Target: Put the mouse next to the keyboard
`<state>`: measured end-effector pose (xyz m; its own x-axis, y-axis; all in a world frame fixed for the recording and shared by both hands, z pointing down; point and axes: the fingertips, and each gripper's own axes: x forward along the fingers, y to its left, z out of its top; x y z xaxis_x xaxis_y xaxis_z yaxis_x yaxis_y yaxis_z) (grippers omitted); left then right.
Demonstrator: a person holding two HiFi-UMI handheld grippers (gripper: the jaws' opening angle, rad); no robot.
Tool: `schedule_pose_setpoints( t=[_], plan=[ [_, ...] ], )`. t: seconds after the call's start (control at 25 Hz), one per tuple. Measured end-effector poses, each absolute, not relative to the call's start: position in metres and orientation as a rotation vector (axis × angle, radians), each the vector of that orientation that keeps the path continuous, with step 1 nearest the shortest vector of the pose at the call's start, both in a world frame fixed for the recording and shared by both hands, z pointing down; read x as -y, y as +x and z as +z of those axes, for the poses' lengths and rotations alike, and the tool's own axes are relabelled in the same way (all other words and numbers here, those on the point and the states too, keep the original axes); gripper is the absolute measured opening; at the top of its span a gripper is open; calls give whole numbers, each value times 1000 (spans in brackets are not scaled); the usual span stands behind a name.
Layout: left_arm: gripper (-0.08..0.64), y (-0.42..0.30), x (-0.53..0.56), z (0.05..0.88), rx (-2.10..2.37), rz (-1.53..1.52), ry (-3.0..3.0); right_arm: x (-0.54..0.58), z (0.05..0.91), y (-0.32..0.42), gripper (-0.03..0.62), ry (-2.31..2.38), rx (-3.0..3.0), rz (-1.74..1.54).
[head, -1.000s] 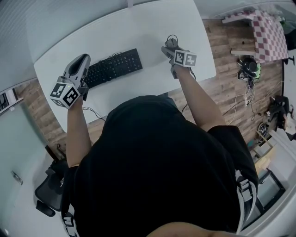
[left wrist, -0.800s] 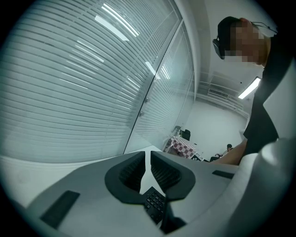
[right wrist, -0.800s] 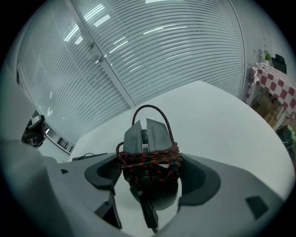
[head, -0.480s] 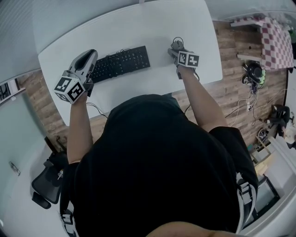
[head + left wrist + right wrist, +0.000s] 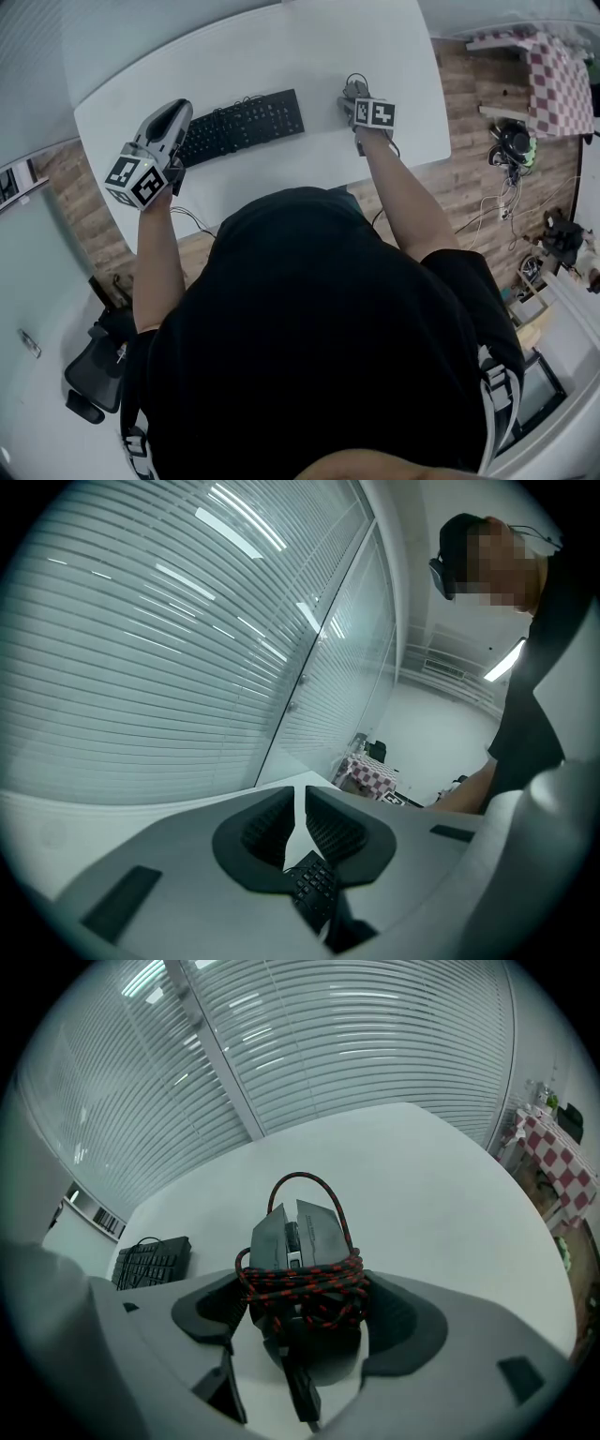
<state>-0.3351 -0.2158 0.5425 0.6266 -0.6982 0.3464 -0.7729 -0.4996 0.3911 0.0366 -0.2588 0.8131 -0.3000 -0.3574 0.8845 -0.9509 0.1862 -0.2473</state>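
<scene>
Clamping the cord-wrapped mouse (image 5: 298,1241), right claw (image 5: 302,1299) (keyboard (image 5: 153,1262) off to its left)

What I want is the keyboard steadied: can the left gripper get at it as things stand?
Probably yes. The left gripper hangs over the left end of the keyboard, jaws together and empty, with nothing between them and the keys.

Beyond the jaws of the right gripper (image 5: 302,1305) we see slatted window blinds (image 5: 375,1044). To their right, a checkered-cloth table (image 5: 560,1162) stands on wooden floor (image 5: 469,187).
</scene>
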Motion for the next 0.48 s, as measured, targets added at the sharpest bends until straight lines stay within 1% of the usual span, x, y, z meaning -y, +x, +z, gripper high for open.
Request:
schedule_pose_setpoints(
  t=[0.48],
  plan=[
    [52, -335, 216, 546, 1142, 199, 2331, 264, 819, 35, 407, 1230, 1734, 1042]
  ],
)
